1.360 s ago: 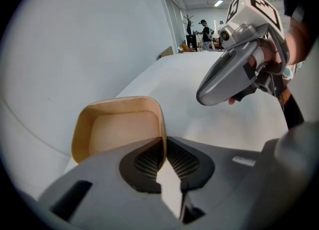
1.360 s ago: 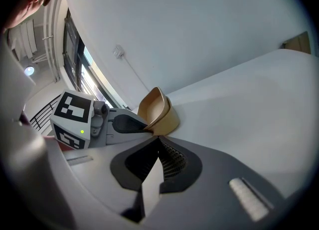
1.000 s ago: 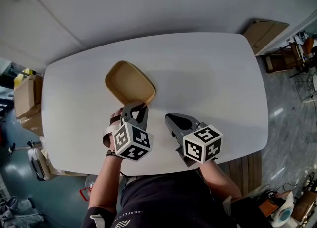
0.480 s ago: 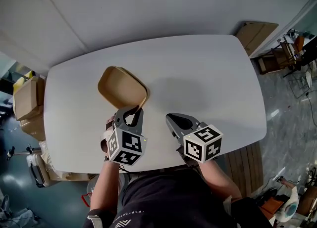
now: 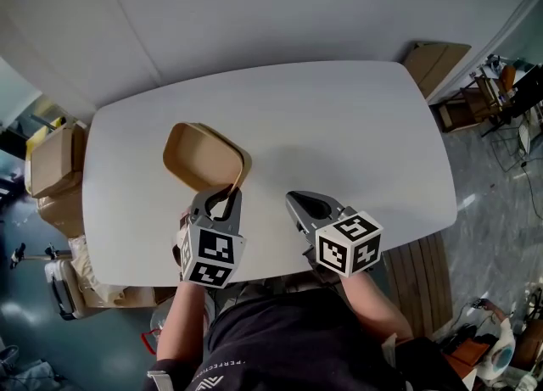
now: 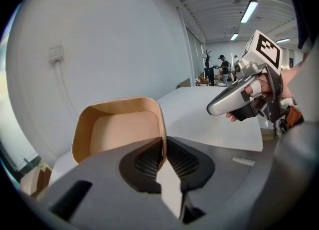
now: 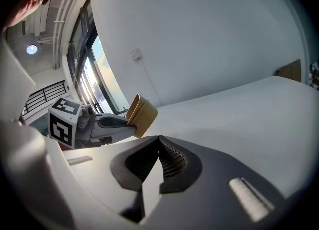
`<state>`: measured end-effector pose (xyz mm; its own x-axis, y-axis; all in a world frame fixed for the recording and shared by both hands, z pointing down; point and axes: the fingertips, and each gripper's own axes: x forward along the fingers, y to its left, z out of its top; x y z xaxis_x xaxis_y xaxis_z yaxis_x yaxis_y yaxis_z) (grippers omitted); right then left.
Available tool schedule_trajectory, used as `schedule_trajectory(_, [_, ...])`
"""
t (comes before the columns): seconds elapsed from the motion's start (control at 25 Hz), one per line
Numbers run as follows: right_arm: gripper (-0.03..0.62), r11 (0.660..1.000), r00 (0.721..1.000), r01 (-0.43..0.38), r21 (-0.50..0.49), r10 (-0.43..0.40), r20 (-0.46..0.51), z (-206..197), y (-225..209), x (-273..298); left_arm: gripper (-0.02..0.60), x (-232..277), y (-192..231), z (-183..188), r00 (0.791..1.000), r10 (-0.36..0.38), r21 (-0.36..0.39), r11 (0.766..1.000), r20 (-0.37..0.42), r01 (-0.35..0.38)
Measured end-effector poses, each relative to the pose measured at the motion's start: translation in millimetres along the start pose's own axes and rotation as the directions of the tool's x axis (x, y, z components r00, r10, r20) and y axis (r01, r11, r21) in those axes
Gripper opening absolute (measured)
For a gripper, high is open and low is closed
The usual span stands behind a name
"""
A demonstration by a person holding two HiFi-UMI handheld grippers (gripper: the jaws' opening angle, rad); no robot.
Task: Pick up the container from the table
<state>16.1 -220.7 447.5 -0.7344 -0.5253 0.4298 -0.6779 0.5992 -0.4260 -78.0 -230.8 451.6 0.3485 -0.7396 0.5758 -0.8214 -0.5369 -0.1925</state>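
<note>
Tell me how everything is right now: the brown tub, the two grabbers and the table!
tan container: empty, tilted, its near rim pinched in a gripper; cannot tell if it is fully off the table.
left gripper: shut on the tan container's rim.
right gripper: jaws together, holding nothing, held above the table's near edge.
white table: level, under both grippers.
</note>
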Motion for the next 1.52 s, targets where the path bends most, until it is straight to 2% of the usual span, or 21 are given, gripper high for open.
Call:
schedule_trajectory(0.24, [0.0,1.0,1.0,0.0,-0.03,0.001,0.009,-6.4,20.5,0.0,0.028,-25.6,7.4,-1.5,0.997,0.02,-0.109,0.994,0.068,-0.013])
schedule_trajectory(0.36, [0.0,0.999,1.0,0.004,-0.04,-0.003,0.018,-6.5,28.0,-2.0,0.028,-34.7,7.7,-0.1,0.994,0.013,-0.164,0.986,0.109,0.005])
schedule_trajectory(0.6, [0.0,0.998,0.999,0.012,-0.061,-0.01,0.038,-6.2,43.3,-5.0,0.028,-49.3,7.9,-8.3,0.984,-0.034,-0.307,0.948,0.175,0.087])
schedule_trajectory(0.8, [0.0,0.997,0.999,0.027,-0.07,-0.024,0.048,-4.3,47.3,-7.6,0.028,-55.1,14.4,-12.1,0.983,-0.015,-0.306,0.949,0.182,0.071])
schedule_trajectory(1.52, [-0.002,0.994,0.996,0.052,-0.094,-0.044,0.08,-1.4,54.1,-19.6,0.029,-56.3,4.1,-11.4,0.983,-0.044,-0.257,0.962,0.176,0.089])
